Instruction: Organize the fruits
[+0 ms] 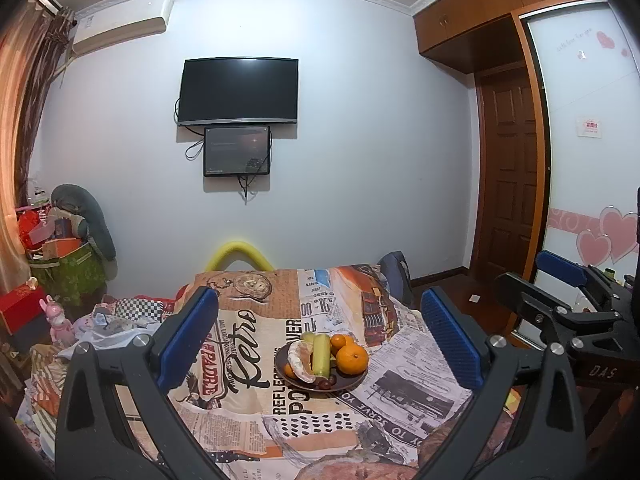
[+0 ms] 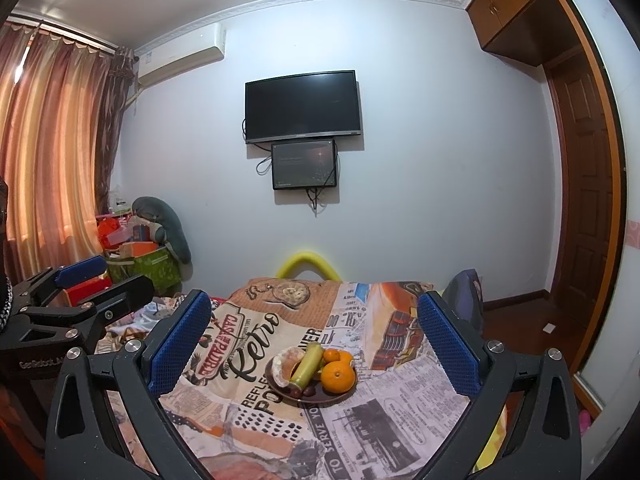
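Fruit sits piled on one dark plate (image 1: 352, 382) in the middle of the cloth-covered surface (image 1: 420, 392): big orange (image 1: 352, 359) at front right, smaller orange (image 1: 338, 341) behind it, a long yellow-green fruit (image 1: 321, 354) lying across the centre, a peeled citrus piece (image 1: 301, 360) on the left, and a few small dark red fruits (image 1: 325, 382) at the near rim. Nothing loose on the cloth around the plate, as far as I can see.

Left hand-held gripper (image 1: 320, 340): released, blue pads spread wide, nothing between them. Right hand-held gripper (image 2: 314, 344): same, spread and empty. Both are held back from the plate, level, with the plate framed between the pads in each wrist view. Likely reason: keeps the whole pile in sight and leaves room to come in on any piece.

Stage is ambiguous. Everything gathered on the plate fits a finished tidy-up; it equally fits a heap waiting to be sorted elsewhere. No second container visible, so can't call it.

Handling note: the long fruit leans on the others, and the round oranges may roll if a neighbour gets pulled.
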`<state>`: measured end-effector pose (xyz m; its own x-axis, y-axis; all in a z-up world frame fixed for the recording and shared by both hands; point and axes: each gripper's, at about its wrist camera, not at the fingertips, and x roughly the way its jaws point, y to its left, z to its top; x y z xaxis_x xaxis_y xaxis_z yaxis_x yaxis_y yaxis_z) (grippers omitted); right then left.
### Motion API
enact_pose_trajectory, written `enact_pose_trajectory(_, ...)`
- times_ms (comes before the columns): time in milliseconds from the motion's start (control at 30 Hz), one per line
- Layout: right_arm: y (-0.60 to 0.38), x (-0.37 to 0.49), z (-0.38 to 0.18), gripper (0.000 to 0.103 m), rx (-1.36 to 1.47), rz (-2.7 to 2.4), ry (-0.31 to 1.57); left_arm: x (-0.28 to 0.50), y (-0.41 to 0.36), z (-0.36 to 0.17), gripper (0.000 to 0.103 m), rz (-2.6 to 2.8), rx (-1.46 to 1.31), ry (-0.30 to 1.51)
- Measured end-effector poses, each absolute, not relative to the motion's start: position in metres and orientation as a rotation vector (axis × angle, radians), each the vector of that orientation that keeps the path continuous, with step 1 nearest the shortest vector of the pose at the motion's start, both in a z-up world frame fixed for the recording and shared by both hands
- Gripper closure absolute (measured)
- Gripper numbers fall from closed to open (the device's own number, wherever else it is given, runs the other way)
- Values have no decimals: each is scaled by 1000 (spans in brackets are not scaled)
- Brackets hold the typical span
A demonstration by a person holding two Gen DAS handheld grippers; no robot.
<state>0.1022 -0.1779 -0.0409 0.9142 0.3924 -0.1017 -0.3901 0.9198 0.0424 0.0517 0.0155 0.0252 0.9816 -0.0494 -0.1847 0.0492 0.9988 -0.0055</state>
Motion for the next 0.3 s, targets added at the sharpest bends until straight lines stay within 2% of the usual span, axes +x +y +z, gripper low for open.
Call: enact_pose_trajectory(300,-180,106,-42,0,26,401,119,56,16,23,0,-53,-12,203)
